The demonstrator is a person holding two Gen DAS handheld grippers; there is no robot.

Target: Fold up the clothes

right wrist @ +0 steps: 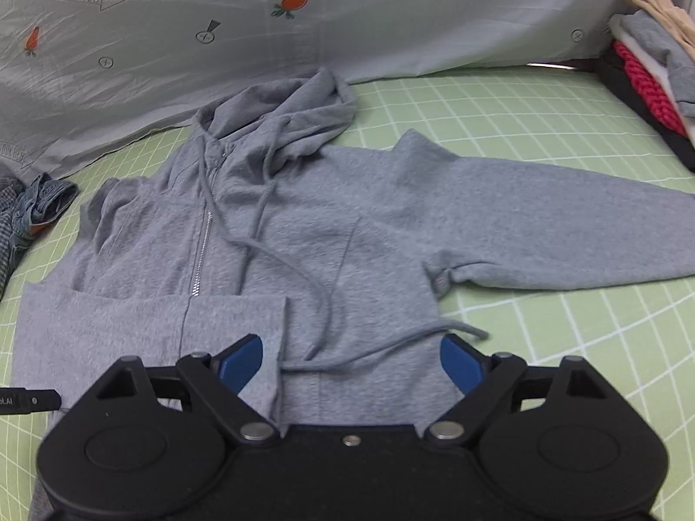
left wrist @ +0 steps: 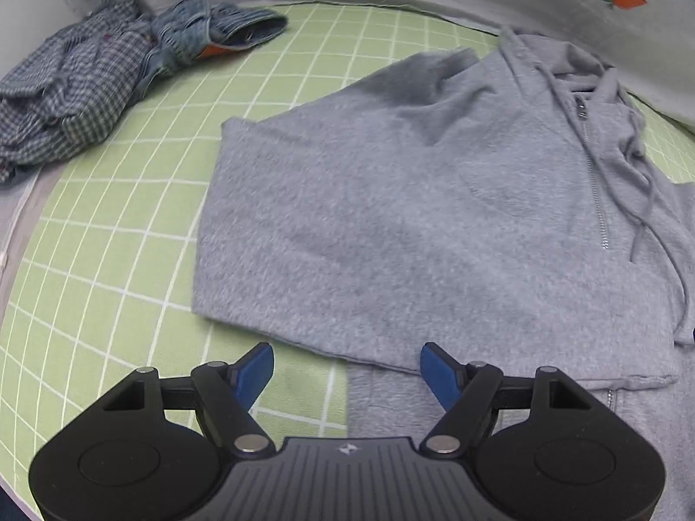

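A grey zip hoodie (right wrist: 304,225) lies front up on the green grid mat (right wrist: 543,347). Its left sleeve (left wrist: 369,217) is folded across the chest; it also shows in the right wrist view (right wrist: 152,338). The right sleeve (right wrist: 564,234) stretches out to the right. The hood (right wrist: 286,113) lies at the far end. My left gripper (left wrist: 347,364) is open and empty, just above the folded sleeve's near edge. My right gripper (right wrist: 352,360) is open and empty over the hoodie's lower front, with a drawstring (right wrist: 347,360) lying between its fingers.
A crumpled checked shirt (left wrist: 65,91) and a denim garment (left wrist: 208,30) lie at the mat's far left. A stack of folded clothes (right wrist: 647,65) stands at the far right. A grey carrot-print sheet (right wrist: 304,21) rises behind the mat.
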